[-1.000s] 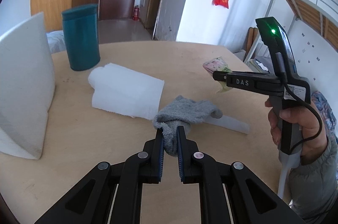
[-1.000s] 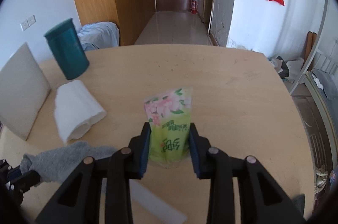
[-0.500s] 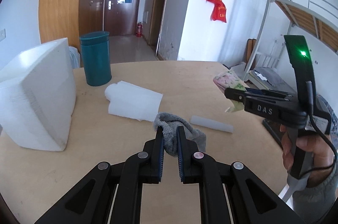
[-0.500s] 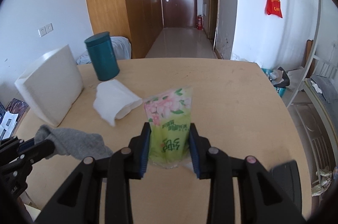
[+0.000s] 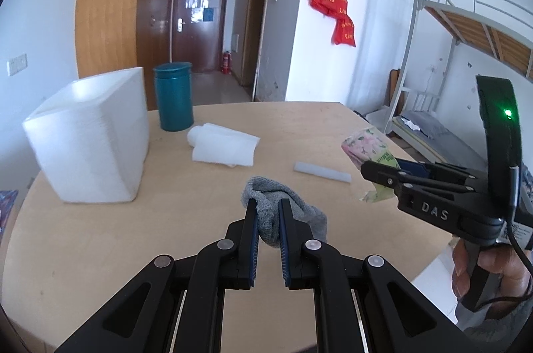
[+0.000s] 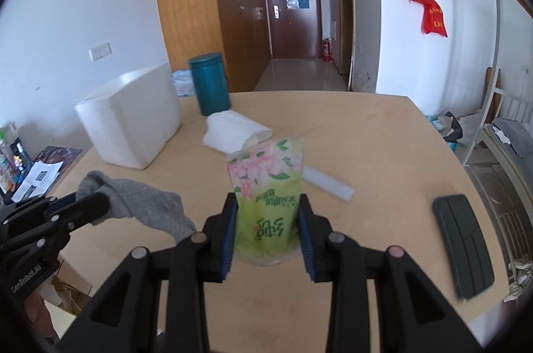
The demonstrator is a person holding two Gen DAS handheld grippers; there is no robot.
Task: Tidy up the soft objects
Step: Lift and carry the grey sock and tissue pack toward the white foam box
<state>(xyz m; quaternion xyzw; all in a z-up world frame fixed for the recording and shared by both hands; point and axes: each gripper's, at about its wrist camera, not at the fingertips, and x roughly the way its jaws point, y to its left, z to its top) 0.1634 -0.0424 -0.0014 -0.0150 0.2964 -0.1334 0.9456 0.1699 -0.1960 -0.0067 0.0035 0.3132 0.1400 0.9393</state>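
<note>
The left hand-held gripper [image 5: 267, 213] is clamped on a grey sock [image 5: 283, 209], its blue pads pinching the bunched fabric while the rest of the sock droops to the right, clear of the round wooden counter [image 5: 166, 219]. The right hand-held gripper [image 6: 268, 223] is clamped on a green tissue pack with pink flowers [image 6: 266, 196], held upright between its pads above the counter. In the left wrist view the right hand [image 5: 489, 269] shows at the far right, wrapped around the gripper's handle, which carries a green light.

On the counter, a white foam box [image 5: 90, 146] stands at the left, with a teal canister [image 5: 173, 100] just behind its right side. A folded white towel [image 5: 223, 145] lies near the canister, and a thin white strip [image 5: 321, 171] lies to its right, well apart from the sock. A dark flat rectangular object [image 6: 463, 244], too blurred to identify, rests near the counter's right edge.
</note>
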